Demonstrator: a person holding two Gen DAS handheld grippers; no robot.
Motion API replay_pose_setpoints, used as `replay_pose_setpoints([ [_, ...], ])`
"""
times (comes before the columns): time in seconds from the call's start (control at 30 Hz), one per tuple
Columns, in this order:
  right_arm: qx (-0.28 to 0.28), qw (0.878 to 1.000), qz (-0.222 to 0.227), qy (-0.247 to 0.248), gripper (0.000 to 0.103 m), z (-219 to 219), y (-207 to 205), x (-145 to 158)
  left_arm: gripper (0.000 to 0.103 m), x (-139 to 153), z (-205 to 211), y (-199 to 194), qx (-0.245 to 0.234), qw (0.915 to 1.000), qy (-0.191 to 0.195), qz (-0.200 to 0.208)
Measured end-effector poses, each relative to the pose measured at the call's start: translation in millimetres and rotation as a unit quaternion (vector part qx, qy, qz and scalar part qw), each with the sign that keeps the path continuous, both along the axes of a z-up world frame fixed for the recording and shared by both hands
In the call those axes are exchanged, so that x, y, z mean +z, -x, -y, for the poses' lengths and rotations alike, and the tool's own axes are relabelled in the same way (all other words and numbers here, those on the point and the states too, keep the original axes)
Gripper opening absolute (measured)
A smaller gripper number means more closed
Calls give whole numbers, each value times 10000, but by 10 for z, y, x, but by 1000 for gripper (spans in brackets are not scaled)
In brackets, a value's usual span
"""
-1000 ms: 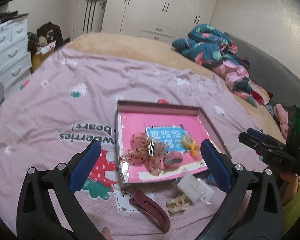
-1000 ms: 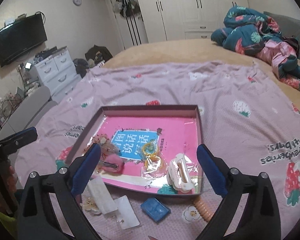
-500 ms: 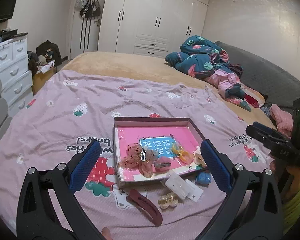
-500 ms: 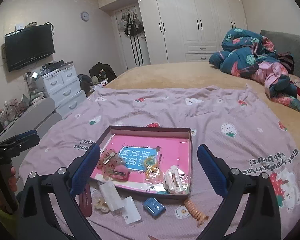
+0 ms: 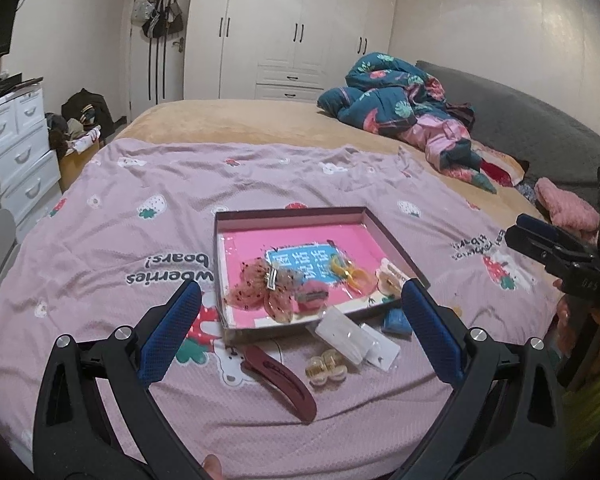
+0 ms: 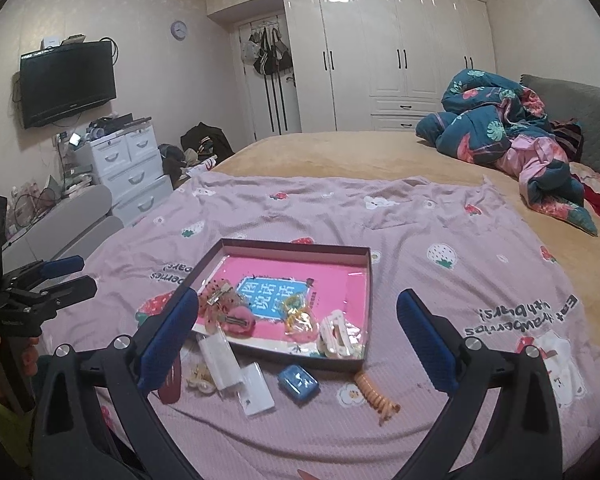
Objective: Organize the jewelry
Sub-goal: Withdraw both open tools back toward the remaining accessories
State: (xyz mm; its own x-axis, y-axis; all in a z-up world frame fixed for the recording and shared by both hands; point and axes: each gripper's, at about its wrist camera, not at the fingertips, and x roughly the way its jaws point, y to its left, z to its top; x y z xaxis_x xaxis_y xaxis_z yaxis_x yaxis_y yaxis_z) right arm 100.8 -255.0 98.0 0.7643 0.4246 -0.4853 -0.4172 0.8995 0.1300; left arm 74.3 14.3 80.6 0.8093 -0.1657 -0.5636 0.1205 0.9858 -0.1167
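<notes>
A shallow box with a pink bottom lies on the lilac blanket. It holds a pink dotted bow clip, a pink oval clip, a yellow piece and a white claw clip. In front of the box lie a dark red hair clip, a small clear claw clip, white card packets, a blue case and an orange spiral hair tie. My left gripper and right gripper hover open above the near bed edge, both empty.
A heap of teal and pink bedding lies at the far right of the bed, against a grey headboard. White drawers and a grey chair stand left of the bed. The blanket spreads wide around the box.
Both grippers have drawn back and up from the box, so it looks smaller and more of the room shows. Both stay open. Nothing on the bed has moved.
</notes>
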Motion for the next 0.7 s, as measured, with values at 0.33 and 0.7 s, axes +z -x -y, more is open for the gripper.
replay_pose_setpoints([
  [0.33,13,9997,-194,174,99,29,133,-237,94,-158,139,4,-153,9996,-126,-201],
  [0.7,110,9978,-515,405,99,-83,142,-551,94,-462,91,-101,-220,9974,120,-677],
])
